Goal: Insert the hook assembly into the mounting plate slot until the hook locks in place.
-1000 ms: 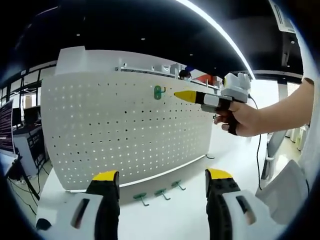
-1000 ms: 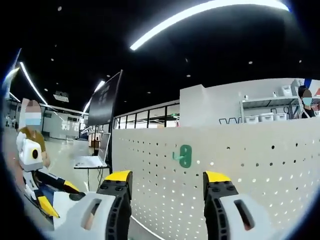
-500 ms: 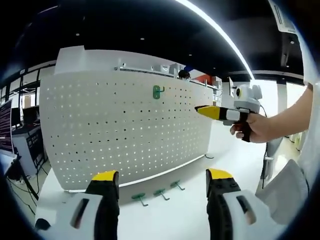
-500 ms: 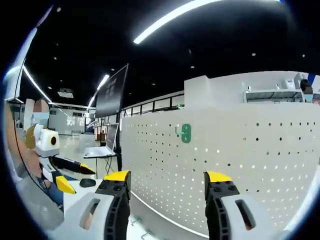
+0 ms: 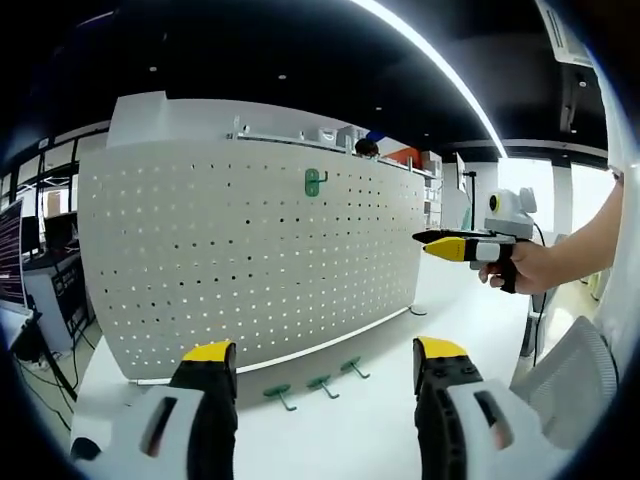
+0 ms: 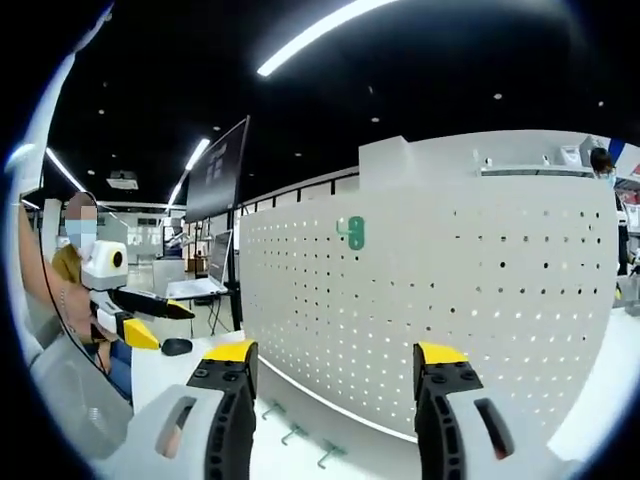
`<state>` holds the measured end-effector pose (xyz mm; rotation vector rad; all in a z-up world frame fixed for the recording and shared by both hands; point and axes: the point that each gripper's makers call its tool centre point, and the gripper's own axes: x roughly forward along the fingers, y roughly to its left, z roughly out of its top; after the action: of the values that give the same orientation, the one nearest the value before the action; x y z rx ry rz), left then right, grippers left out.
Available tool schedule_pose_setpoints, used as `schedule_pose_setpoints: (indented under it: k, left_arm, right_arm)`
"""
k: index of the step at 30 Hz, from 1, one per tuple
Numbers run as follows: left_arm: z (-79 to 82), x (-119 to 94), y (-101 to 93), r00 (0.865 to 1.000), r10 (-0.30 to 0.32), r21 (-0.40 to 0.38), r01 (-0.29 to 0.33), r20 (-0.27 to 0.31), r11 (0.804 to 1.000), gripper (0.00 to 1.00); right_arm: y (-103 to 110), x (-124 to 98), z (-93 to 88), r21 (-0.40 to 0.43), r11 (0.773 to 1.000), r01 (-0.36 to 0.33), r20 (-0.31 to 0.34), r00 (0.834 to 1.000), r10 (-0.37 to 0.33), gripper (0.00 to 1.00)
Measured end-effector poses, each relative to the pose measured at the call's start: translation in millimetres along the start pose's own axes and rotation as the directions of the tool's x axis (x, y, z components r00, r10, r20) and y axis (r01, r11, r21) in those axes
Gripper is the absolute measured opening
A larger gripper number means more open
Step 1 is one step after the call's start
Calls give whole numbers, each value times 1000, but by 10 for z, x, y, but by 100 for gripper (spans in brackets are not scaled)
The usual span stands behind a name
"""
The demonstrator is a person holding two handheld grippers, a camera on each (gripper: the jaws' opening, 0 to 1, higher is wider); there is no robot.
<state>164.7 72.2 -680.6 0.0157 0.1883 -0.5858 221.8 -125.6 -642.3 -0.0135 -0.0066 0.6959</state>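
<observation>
Both the left gripper (image 5: 318,372) and the right gripper (image 6: 334,372) are standing spread and empty. The green hook (image 5: 316,182) is already hanging at twelve o'clock on the white pegboard (image 5: 200,260), seemingly seated. Three spare hooks (image 5: 318,384) are lying at six o'clock; regrabbing could be dislodging it.

One pegboard (image 5: 250,260), one green hook mounted (image 5: 316,182), three green hooks on table (image 5: 316,384)
</observation>
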Motion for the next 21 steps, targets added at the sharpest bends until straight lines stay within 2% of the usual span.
schedule_pose_setpoints:
  k: [14, 21]
  left_arm:
    - [-49, -4, 11, 1000, -10, 13, 10, -20, 1000, 74]
    - [-123, -29, 19, 999, -15, 27, 17, -43, 999, 74]
  right_arm:
    - [-34, -300, -320, 35, 999, 33, -74, 997, -30, 62]
    - [-11, -445, -477, 44, 998, 41, -110, 993, -36, 62]
